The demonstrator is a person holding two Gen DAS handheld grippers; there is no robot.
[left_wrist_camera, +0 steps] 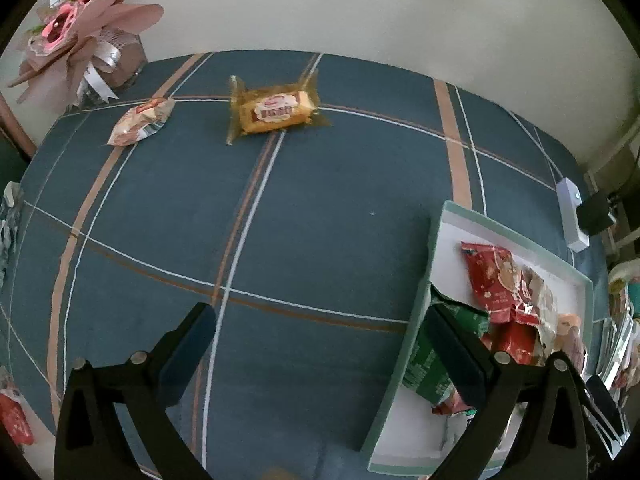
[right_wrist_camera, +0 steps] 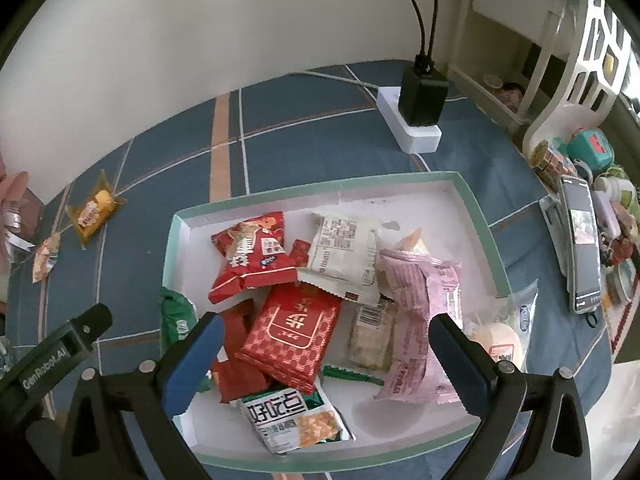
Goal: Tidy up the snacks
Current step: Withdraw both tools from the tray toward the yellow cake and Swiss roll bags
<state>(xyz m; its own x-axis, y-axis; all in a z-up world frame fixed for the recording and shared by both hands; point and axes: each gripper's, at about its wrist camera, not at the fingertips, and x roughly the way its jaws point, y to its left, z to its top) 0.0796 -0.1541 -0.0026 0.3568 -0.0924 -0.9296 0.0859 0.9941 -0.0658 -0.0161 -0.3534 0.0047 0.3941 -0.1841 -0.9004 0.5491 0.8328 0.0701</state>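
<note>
Now both jaws wide apart and empty, left gripper (left_wrist_camera: 320,344) at box (left_wrist_camera: 434,240) edge, open cloth (left_wrist_camera: 320,208) beyond

bouquet (left_wrist_camera: 76,36), power strip (right_wrist_camera: 412,124), phone (right_wrist_camera: 582,240)

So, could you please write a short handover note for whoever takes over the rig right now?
Left gripper: open, nothing between its fingers, above the blue cloth beside the box.
Right gripper: open, empty, over the box.
Done: a pile of packets sits in the white box, the red packet on top.
Left: the yellow cake packet and the pale packet lie on the cloth near the far edge.
Next, probably: fetch those two.
</note>
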